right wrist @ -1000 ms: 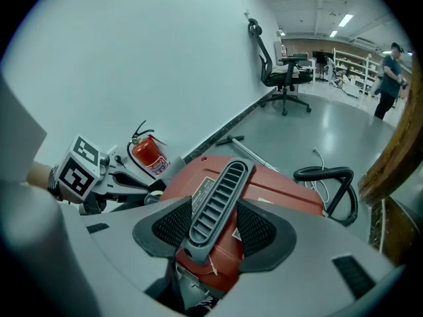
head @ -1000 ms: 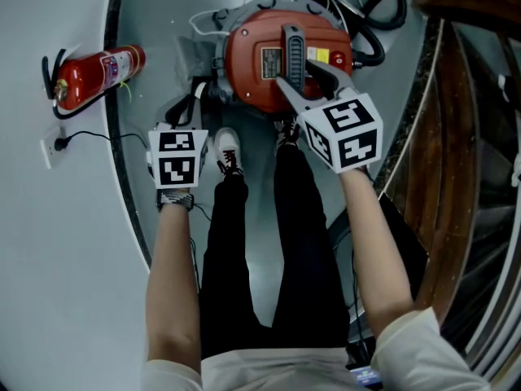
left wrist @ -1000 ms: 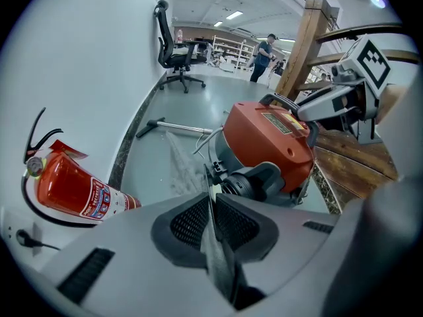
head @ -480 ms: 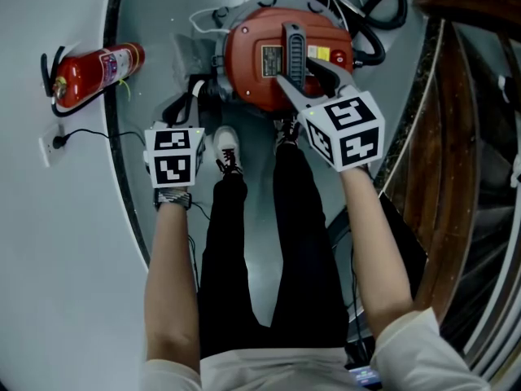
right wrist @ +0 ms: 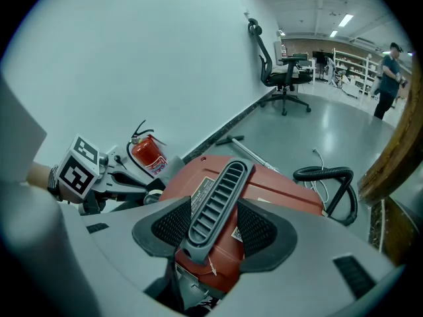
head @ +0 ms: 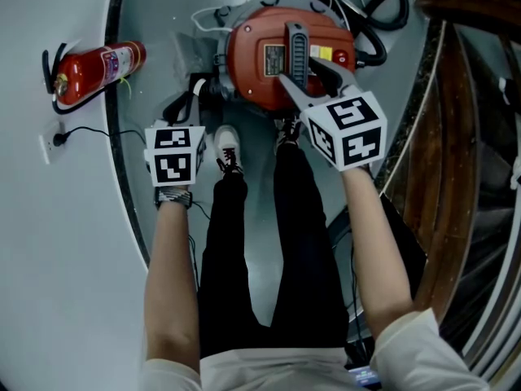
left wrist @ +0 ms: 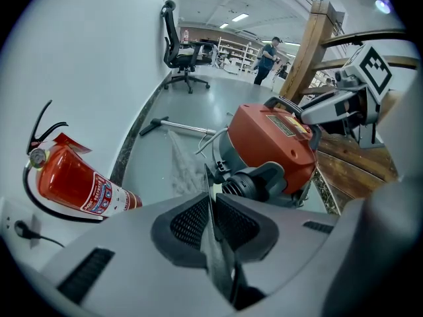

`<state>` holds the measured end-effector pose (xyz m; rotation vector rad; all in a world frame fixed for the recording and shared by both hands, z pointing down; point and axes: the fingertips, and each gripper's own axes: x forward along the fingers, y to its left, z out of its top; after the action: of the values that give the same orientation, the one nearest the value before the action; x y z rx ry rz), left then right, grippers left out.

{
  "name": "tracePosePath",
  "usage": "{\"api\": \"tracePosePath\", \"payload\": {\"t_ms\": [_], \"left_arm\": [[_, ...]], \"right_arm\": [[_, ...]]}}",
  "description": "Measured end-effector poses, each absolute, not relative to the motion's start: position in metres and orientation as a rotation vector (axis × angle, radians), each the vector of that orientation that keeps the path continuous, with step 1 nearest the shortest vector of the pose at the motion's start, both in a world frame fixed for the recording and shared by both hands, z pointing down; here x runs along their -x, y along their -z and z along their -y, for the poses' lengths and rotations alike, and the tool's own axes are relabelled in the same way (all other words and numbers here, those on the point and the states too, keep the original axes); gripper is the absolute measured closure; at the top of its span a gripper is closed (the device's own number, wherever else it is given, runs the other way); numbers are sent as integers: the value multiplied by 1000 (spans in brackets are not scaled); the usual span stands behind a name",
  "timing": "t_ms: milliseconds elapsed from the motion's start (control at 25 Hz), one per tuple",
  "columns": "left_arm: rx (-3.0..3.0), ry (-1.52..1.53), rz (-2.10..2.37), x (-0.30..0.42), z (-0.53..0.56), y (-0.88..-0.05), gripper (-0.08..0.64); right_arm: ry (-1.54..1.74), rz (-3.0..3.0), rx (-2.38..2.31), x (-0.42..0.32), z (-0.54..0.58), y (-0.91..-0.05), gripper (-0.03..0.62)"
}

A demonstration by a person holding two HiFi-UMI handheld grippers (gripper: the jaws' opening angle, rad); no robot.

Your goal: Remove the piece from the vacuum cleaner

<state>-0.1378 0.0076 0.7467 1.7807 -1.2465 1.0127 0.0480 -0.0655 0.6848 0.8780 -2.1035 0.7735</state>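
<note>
1. The red vacuum cleaner point(head: 256, 76) stood on the grey floor point(head: 163, 23), just in front of the person's shoes point(head: 228, 151).
2. A grey ribbed handle point(head: 297, 47) lay across the top of the vacuum cleaner, still attached to it.
3. The right gripper point(right wrist: 213, 216) pointed down at this handle. Its jaws were apart, one on each side of the handle. On one side a narrow gap showed between the pad and the handle, so the jaws were not pressing it.
4. The left gripper point(left wrist: 211, 220) was at the left side of the vacuum cleaner, lower in the head view. Its jaws were almost together and clamped a thin black strip point(left wrist: 209, 187). I could not tell what this strip belonged to.
5. A black hose point(head: 376, 24) curled on the floor behind the vacuum cleaner.
6. A red fire extinguisher point(head: 94, 76) lay by the white wall point(head: 49, 259), well apart from the vacuum cleaner.
7. A wooden railing point(head: 456, 137) ran along the right side.
</note>
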Motion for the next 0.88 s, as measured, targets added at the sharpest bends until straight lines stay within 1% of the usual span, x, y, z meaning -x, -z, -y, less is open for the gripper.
{"api": "tracePosePath", "payload": {"t_ms": [640, 800, 880], "left_arm": [[-1742, -949, 1270, 140, -8, -746, 523], [-1786, -927, 1267, 138, -3, -744, 511], [-1797, -914, 1263, 137, 5, -742, 468]], "right_arm": [[-781, 2102, -883, -48, 66, -685, 368], [-783, 2101, -915, -50, 66, -685, 368], [-783, 2098, -919, -49, 66, -685, 368]]}}
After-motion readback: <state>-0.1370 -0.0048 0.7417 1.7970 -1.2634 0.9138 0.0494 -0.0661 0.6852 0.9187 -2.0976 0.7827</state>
